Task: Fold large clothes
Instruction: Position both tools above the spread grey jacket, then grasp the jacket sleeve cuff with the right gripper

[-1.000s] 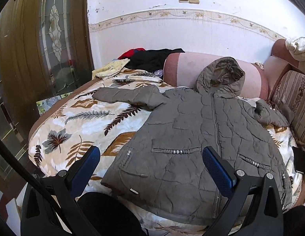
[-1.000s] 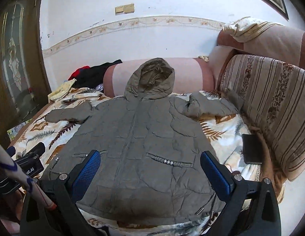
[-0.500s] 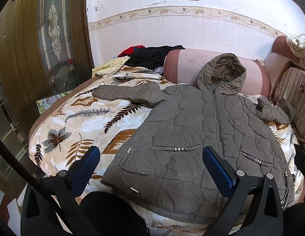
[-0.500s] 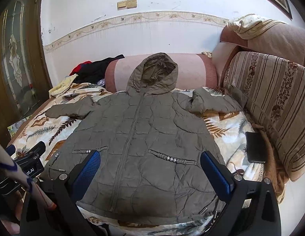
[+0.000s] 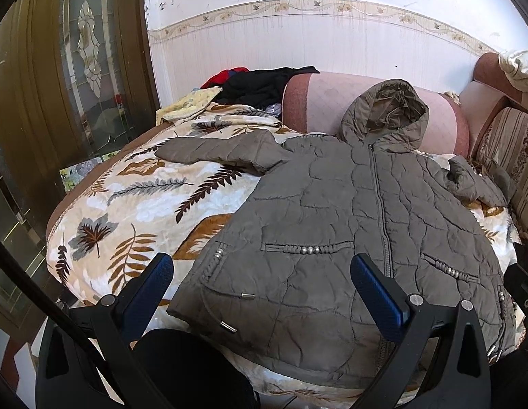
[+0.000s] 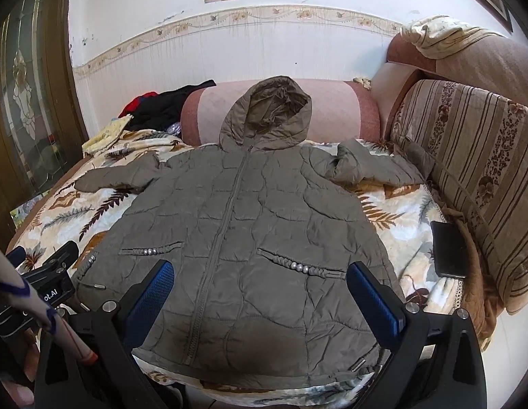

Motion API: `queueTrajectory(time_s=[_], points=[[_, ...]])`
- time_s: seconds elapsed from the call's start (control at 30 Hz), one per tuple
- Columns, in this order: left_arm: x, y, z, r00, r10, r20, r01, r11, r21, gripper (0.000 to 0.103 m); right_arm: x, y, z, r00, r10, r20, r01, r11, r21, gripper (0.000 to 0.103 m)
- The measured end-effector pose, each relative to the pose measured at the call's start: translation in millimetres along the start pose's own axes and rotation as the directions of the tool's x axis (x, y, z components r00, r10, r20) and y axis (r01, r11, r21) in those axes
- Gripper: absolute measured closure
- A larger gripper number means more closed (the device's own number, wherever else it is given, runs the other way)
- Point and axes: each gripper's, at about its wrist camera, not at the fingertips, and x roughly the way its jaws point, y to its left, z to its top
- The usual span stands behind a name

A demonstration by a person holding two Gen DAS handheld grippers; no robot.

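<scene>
A dark phone [image 6: 449,250] lies on the leaf-print blanket [image 5: 127,204] beside striped cushions [image 6: 468,156].

Only readable bit I can spot is on the left gripper [image 6: 42,286], which pokes into the right wrist view at the lower left, just beside the hem corner of the grey-green jacket [image 6: 250,238]: white letters on its black body that read "ot.AI", with the start of the word cut off behind a pale pole in front of it. Nothing else has legible text, no tag or brand showing on the jacket itself.
</scene>
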Motion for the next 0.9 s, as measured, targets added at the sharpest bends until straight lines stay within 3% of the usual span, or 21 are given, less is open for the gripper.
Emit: queueTrajectory(time_s=[0.6, 0.8, 0.9], points=[[33, -17, 3, 0.998, -0.022, -0.056, 0.024, 0.999, 0.030, 0.000, 38, -17, -2, 0.996, -0.001, -0.092, 0.004, 0.999, 0.041, 0.000], [83, -38, 40, 0.987, -0.091, -0.131, 0.097, 0.994, 0.044, 0.000, 57, -46, 13, 0.993, -0.023, -0.112, 0.035, 0.994, 0.106, 0.000], [114, -55, 62, 0.983, -0.090, -0.158, 0.101, 0.993, 0.060, 0.000, 66, -65, 22, 0.992, -0.033, -0.121, 0.051, 0.987, 0.155, 0.000]])
